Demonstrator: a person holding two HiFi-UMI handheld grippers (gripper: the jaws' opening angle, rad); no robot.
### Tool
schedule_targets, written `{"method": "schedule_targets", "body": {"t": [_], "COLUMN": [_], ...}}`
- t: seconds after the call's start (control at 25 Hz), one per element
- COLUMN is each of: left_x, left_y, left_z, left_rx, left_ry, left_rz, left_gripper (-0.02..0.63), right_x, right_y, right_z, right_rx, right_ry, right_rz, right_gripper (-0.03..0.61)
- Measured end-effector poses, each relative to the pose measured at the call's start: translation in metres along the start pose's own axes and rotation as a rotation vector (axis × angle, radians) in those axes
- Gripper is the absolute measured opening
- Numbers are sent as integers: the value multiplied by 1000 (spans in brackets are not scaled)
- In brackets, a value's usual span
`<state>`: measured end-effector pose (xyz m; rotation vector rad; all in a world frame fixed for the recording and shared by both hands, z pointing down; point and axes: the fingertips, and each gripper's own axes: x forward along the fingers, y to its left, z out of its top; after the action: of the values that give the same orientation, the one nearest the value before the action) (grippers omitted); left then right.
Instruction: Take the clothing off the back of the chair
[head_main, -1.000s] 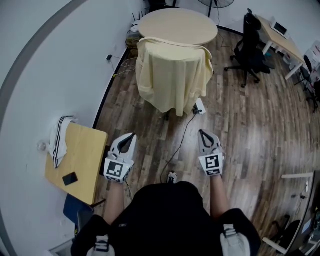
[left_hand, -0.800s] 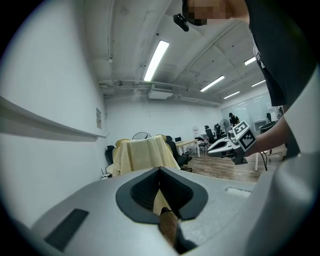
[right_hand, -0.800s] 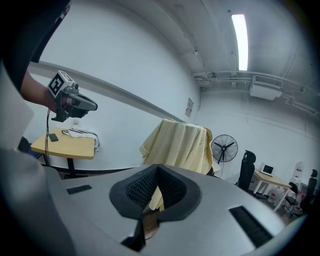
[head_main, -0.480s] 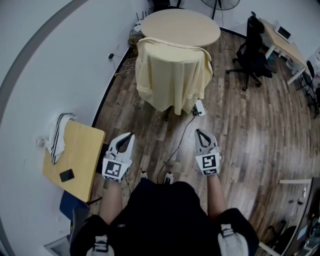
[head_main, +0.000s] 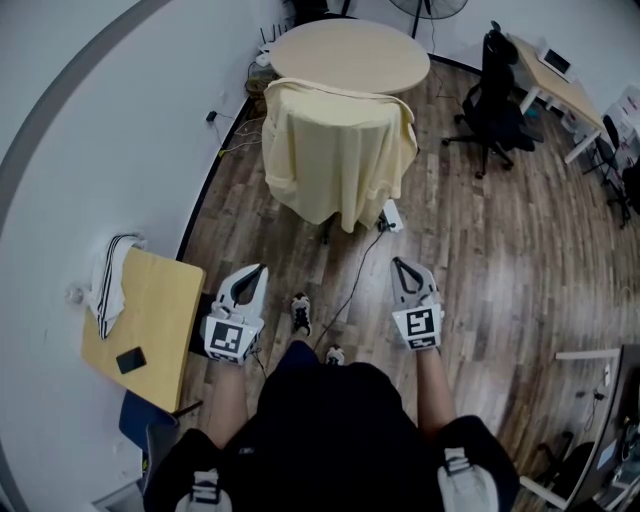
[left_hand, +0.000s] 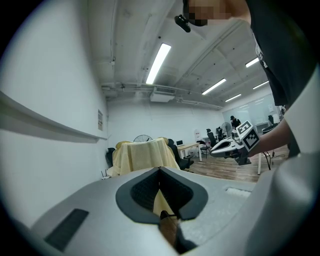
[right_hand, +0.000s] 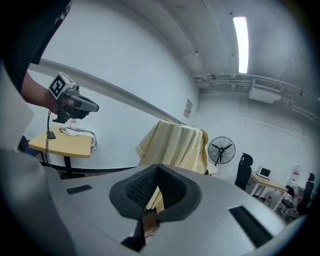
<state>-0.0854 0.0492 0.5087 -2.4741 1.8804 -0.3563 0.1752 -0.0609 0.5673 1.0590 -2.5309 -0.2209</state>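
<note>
Pale yellow clothing (head_main: 340, 150) hangs over the back of a chair, of which only a dark leg (head_main: 325, 237) shows below the hem. It lies straight ahead of the person and well apart from both tongs. The left tongs (head_main: 262, 268) and right tongs (head_main: 400, 263) are held side by side at waist height, each pointing at the garment, each with its jaws pressed together and nothing between them.

The cloth drapes from the top of the chair back nearly to the floor, its long axis upright and its top edge running across the line of approach. It spans about the same width as the gap between the two tongs, so neither hand looks clearly nearer. By this reading the task has not begun: the gap must be closed and the jaws parted before the top edge can be taken.

A bare round counter (head_main: 350, 55) stands just behind the chair. A side counter (head_main: 150, 320) by the white wall (head_main: 100, 150) carries a striped cloth (head_main: 108, 285) near its far edge and a dark phone (head_main: 130, 361) near its front corner. A cable (head_main: 352, 290) crosses the wood-plank floor (head_main: 480, 250) between person and chair.
</note>
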Motion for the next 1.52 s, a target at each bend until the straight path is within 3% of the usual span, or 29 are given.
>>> {"method": "schedule_targets", "body": {"t": [0.8,1.52], "left_x": [35,127], "left_y": [57,123], "left_z": [-17,-13], "left_rx": [-33,-42], "left_ry": [-5,-34], "left_rz": [6,-48], "left_gripper": [0,0], "right_x": [55,132], "right_y": [-2,-46], "right_z": [12,27], "right_rx": [-15,-12], "right_ry": [10,45], "right_rz": [-18,-86], "right_gripper": [-6,-6]}}
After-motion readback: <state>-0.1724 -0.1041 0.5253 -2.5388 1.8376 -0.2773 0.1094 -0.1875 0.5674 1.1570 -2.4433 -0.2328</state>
